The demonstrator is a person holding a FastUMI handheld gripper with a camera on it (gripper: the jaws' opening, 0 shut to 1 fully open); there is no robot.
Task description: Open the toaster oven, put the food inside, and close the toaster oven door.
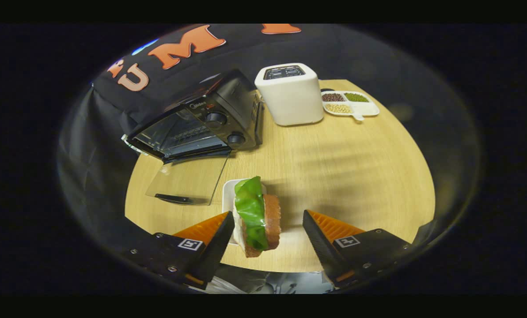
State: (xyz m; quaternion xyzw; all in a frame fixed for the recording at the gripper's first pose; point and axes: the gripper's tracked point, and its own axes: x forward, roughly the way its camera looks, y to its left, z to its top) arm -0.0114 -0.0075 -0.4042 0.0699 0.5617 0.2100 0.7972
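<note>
Gripper view: the gripper [268, 232] has its two fingers spread wide apart, clamped on nothing. Between them, closer to the left finger [217, 240] than to the right finger [318, 240], stands the food: one brown bread sandwich with a green lettuce leaf [258, 217], set on edge so that its long axis runs away from the fingers toward the oven. It looks to be touching or nearly touching the left finger, while a clear gap separates it from the right one. Whether it rests on the small white plate [229, 191] that shows behind and beside it, or leans off it, I cannot tell.

Beyond the sandwich and to the left sits one black toaster oven with two round knobs [201, 121], its one glass door [188, 180] already dropped flat onto the round pale wooden surface [356, 176], the cavity open toward the fingers. So the opening step looks done. My judgement is that the coming move is closing the fingers on the sandwich, then carrying it forward and leftward over the lowered door into the cavity.

Well apart, past the oven to the right, stand one white slot toaster [292, 95] and one white divided dish holding three kinds of beans or grains [349, 104].
</note>
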